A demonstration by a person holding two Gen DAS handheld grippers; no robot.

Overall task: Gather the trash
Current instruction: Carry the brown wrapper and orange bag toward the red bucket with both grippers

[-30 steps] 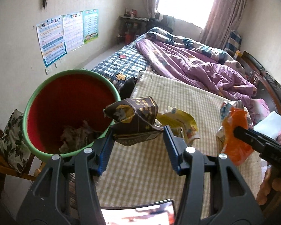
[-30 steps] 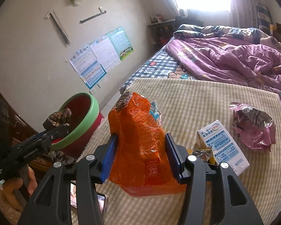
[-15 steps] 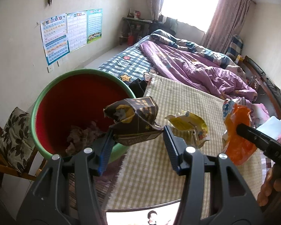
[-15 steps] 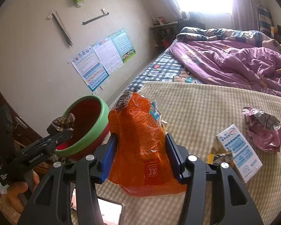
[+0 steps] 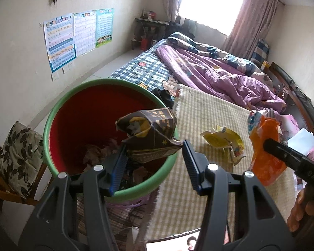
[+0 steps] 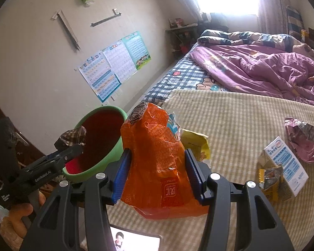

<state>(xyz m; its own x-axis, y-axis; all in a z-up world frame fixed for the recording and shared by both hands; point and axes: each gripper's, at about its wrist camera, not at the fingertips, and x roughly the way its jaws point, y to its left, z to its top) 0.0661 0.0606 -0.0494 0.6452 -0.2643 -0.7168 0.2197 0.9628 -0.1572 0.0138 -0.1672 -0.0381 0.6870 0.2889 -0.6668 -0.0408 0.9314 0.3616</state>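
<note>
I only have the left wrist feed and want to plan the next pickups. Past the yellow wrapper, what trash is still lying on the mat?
Observer: A white and blue carton lies at the mat's right side.
Operator: Anything else near it?
Observer: A crumpled pink wrapper lies just beyond the carton, and a small gold wrapper sits against its near end.
Operator: Is the right gripper holding that orange bag firmly?
Observer: The right gripper has both blue pads pressed on the orange bag, which hangs clear of the mat.
Operator: And mine, seen from the side?
Observer: The left gripper holds the brown wrapper over the bin.
</note>
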